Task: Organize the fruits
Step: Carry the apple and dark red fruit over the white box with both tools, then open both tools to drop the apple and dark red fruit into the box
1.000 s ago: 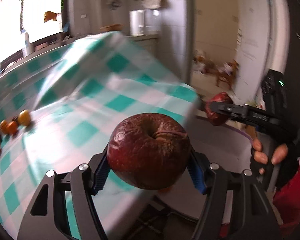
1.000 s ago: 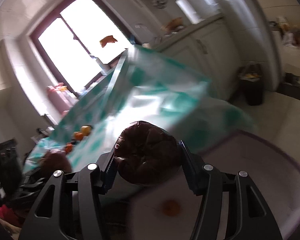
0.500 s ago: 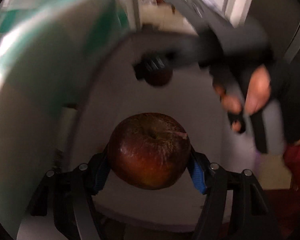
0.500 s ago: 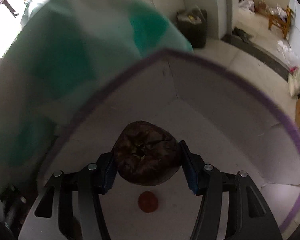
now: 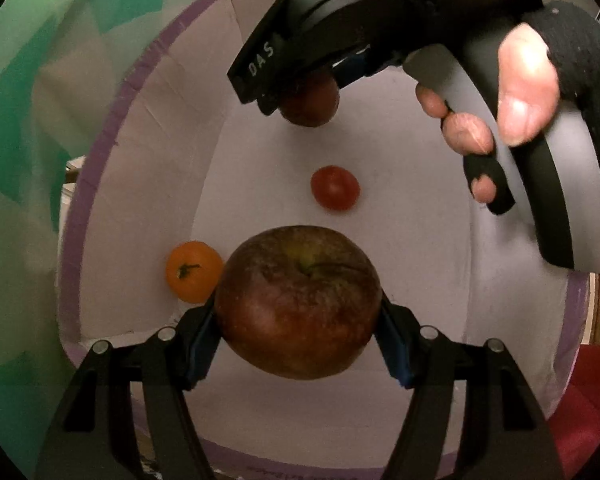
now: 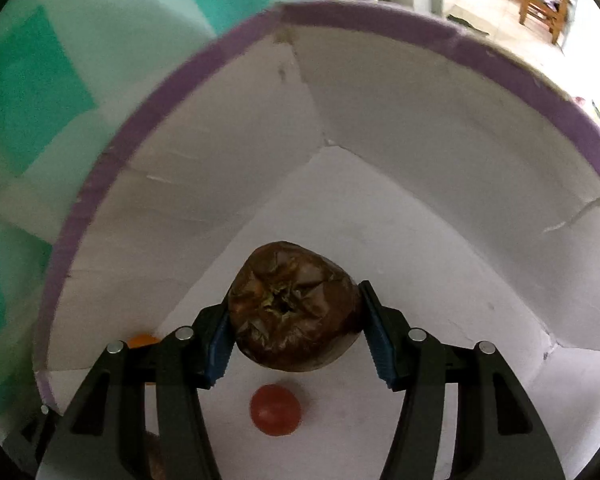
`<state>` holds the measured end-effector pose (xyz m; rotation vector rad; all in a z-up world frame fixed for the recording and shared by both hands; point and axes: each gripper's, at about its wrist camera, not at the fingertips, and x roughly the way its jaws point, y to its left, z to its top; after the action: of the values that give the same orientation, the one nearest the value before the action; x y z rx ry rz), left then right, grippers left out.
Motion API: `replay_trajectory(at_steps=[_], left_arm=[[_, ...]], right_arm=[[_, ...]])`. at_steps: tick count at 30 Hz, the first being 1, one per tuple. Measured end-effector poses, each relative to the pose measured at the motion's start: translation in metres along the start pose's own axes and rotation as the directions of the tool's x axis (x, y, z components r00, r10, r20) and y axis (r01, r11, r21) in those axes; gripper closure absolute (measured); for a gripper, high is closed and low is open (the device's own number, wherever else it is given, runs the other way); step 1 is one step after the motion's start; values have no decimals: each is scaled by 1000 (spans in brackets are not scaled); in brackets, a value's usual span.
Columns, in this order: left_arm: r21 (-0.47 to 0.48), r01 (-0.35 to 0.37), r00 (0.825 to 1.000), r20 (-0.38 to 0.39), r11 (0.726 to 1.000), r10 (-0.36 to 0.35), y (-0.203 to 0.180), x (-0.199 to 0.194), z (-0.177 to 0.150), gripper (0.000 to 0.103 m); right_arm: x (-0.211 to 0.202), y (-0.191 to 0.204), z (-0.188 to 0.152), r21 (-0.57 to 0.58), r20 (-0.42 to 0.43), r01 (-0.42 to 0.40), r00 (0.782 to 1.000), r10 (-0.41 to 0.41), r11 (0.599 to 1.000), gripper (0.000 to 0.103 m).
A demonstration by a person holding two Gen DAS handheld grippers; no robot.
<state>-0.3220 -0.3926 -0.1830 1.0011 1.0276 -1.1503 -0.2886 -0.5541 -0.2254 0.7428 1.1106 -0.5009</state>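
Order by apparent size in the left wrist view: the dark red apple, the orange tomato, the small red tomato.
1. Dark red apple, though held nearest the camera, which enlarges it.
2. Round orange tomato.
3. Small red tomato, only slightly smaller and lying farther away, so this is unsure.

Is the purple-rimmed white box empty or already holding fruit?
Holding fruit: a small red tomato and a small orange tomato lie on the floor of the purple-rimmed white box.

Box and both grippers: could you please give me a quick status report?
Left gripper shut on apple; right gripper shut on dark wrinkled fruit. Both over white box. Red tomato, orange tomato on its floor.
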Motion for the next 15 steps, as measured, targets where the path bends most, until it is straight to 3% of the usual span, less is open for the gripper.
replay_trajectory(at_steps=[5, 6, 7, 8, 12, 15], left_arm=[[14, -5, 1000, -21, 1000, 6, 2, 12, 10, 34], [17, -4, 1000, -14, 1000, 4, 4, 12, 14, 34], [15, -4, 1000, 8, 1000, 4, 7, 8, 15, 29], [11, -3, 1000, 31, 1000, 3, 10, 3, 15, 25], [-16, -13, 992, 124, 1000, 15, 20, -17, 19, 20], [-34, -33, 966, 256, 999, 41, 24, -50, 10, 20]], right_arm=[[5, 3, -4, -1, -31, 25, 999, -25, 1000, 44], [3, 4, -3, 0, -24, 24, 999, -24, 1000, 38], [1, 4, -2, 7, -13, 22, 1000, -22, 1000, 27], [-1, 4, -1, 15, -7, 22, 1000, -22, 1000, 24], [-14, 9, 0, 39, 4, 28, 1000, -28, 999, 23], [-40, 13, 1, 37, 55, 16, 998, -18, 999, 22]])
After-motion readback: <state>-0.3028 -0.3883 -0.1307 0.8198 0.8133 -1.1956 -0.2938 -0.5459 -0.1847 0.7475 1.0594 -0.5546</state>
